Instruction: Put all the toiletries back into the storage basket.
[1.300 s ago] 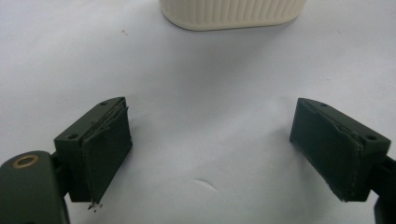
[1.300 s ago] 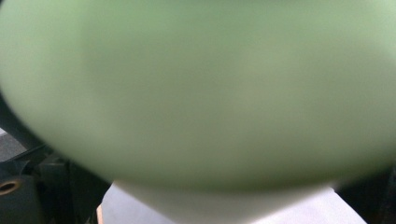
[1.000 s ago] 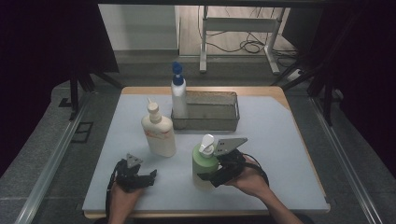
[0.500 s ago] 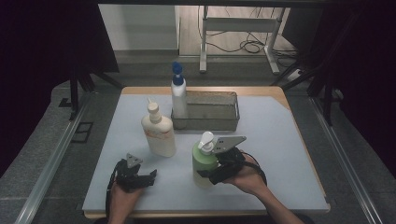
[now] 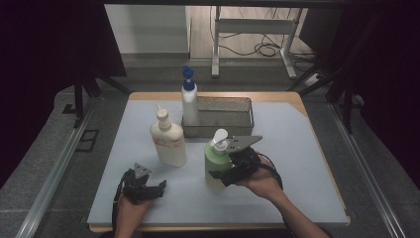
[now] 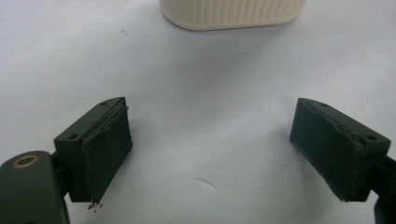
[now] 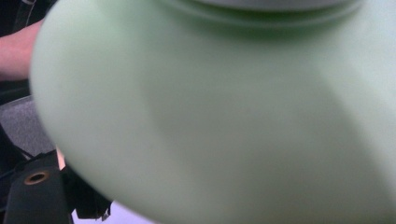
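- Little has shifted since the earlier frames: the right gripper (image 5: pixel 229 171) stays at the green bottle (image 5: pixel 217 161), edged only slightly, and the left gripper (image 5: pixel 148 186) rests where it was near the desk's (image 5: pixel 297 148) front edge.
- The right jaws stand wide around the green bottle's lower body, gripping it from its right side; in the right gripper view the bottle's pale green wall (image 7: pixel 224 116) presses right up against the camera, so the grip looks seated deep rather than at the tips.
- The bottle stands upright between those jaws with its white pump head just above the gripper's grey plate, a hold low on the body that likely keeps the tall container from tipping when lifted.
- The left jaws are spread wide and hold nothing; the left gripper view shows bare desk between the two pads (image 6: pixel 105 149), with the ribbed base of the cream bottle (image 6: pixel 233 11) just ahead of them.
- That cream bottle (image 5: pixel 168 141) stands ahead of the left jaws, seemingly the next to be picked up.
- Beyond the right jaws sits the wire basket (image 5: pixel 223 116), a blue-capped white bottle (image 5: pixel 189 101) at its left end; the basket looks like the destination for the bottles.
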